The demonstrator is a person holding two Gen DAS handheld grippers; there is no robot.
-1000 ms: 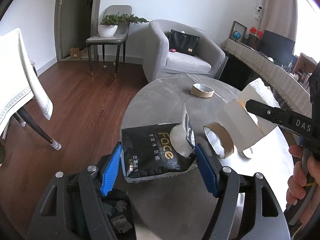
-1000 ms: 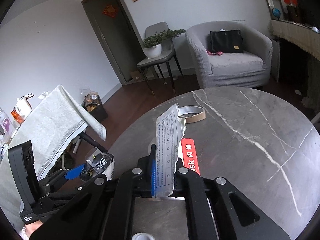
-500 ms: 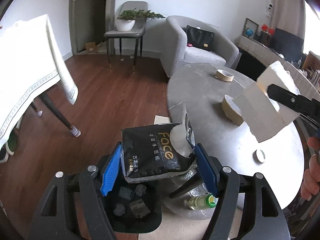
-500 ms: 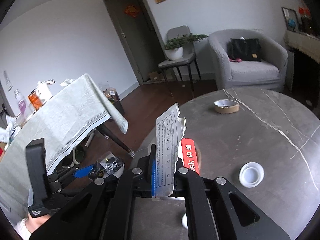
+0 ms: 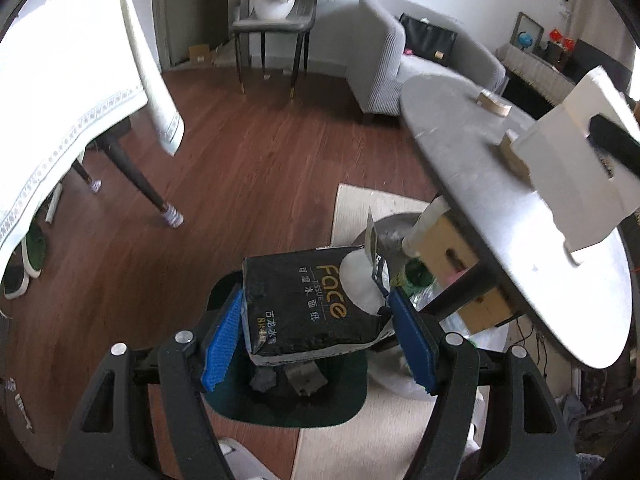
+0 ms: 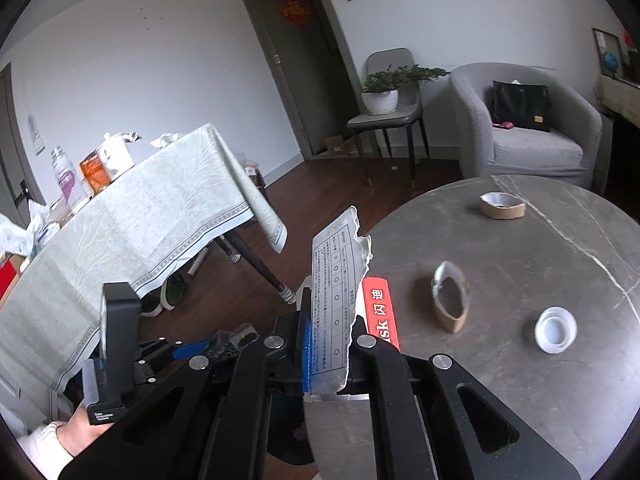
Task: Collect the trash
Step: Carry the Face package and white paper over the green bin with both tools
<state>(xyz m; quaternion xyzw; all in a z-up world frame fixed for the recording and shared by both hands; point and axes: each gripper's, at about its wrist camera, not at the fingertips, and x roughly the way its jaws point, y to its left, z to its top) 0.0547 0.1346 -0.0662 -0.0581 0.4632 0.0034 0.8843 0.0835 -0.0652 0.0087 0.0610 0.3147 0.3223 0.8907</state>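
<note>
My left gripper [image 5: 316, 340] is shut on a black "Face" tissue pack [image 5: 308, 304], torn open at its right end, and holds it above a dark green trash bin [image 5: 288, 404] with crumpled scraps inside. My right gripper [image 6: 328, 344] is shut on a torn white cardboard package [image 6: 338, 296] with a printed table and a red side; it also shows in the left wrist view [image 5: 576, 160], held above the round grey marble table [image 6: 520, 280]. On the table lie two cardboard tape cores [image 6: 450, 300] [image 6: 502, 205] and a white cap [image 6: 555, 330].
A table with a pale cloth [image 5: 68, 80] stands to the left. A grey armchair [image 5: 420, 60] and a chair with a potted plant [image 5: 280, 12] stand at the back. A cardboard box [image 5: 460, 268] and a green-capped bottle [image 5: 416, 272] sit under the marble table.
My left gripper has carried the tissue pack off the marble table's edge, down and left over the green bin. My right gripper has drawn back from the table with the white package.
</note>
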